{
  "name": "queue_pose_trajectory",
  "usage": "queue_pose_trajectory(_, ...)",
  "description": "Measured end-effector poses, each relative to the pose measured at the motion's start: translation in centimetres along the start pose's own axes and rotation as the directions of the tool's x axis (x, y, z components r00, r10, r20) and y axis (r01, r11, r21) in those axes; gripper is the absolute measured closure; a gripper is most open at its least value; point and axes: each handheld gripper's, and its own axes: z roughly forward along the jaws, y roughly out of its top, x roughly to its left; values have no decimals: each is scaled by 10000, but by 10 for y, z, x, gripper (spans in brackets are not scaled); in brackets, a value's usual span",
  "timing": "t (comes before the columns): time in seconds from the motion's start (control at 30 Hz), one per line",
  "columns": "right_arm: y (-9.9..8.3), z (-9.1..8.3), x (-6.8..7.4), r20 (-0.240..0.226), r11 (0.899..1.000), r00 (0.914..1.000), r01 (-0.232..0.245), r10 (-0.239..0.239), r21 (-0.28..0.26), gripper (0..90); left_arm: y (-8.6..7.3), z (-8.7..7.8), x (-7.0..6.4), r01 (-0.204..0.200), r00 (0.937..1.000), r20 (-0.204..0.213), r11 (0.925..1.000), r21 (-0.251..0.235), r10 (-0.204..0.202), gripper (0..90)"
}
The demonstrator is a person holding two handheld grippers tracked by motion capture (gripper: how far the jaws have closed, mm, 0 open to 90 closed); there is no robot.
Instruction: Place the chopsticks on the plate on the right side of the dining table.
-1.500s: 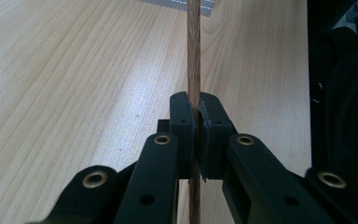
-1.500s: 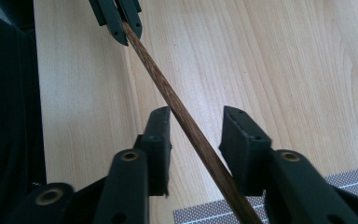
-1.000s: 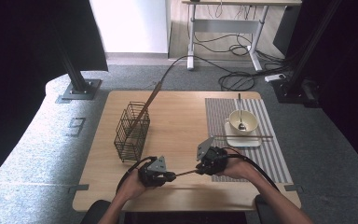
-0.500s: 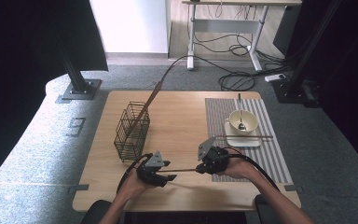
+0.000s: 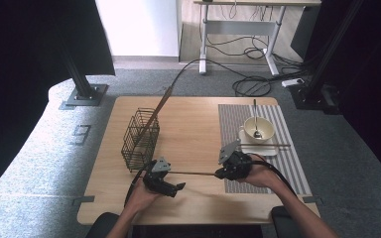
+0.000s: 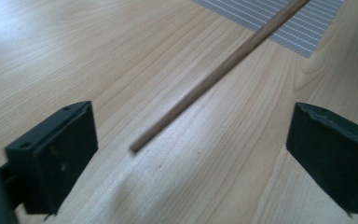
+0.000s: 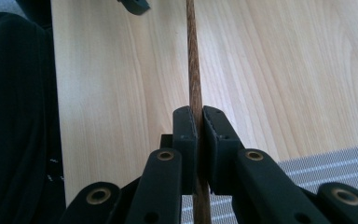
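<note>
Work in hand: a single wooden chopstick is being handled between the two grippers, seemingly on its way to the wire basket.
Done so far: one chopstick-like stick is seen leaning out of the basket; the held chopstick is lifted just above the table.
Left to do: judged from the layout, the held chopstick is not yet in the basket, and another chopstick is left lying across the plate by the bowl.
Right gripper: its jaws are clamped narrowly on the chopstick, which runs forward between them.
Left gripper: its jaws are spread wide, nothing is gripped or touched; the chopstick's free tip is seen between them, apart from both.
</note>
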Motion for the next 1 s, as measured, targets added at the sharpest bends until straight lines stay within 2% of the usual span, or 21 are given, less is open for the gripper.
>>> queue_pose_trajectory(0.23, -13, -10, -7, 313, 9988, 9984, -476, 480, -129, 830, -5, 6, 2, 134, 9995, -302, 9997, 202, -128, 0)
queue_pose_trajectory(0.47, -26, -18, -17, 660, 9951, 9932, -940, 958, -293, 830, -10, 14, 1, -18, 9993, -368, 9985, 553, 38, 0)
queue_pose_trajectory(0.8, -45, -28, -29, 1163, 9845, 9781, -1682, 1729, -493, 830, -16, 23, 0, -277, 9985, -430, 9927, 1177, 329, 0)
queue_pose_trajectory(1.0, -55, -34, -37, 1462, 9780, 9674, -2001, 2066, -582, 830, -18, 25, 2, -222, 9985, -462, 9905, 1357, 287, 0)
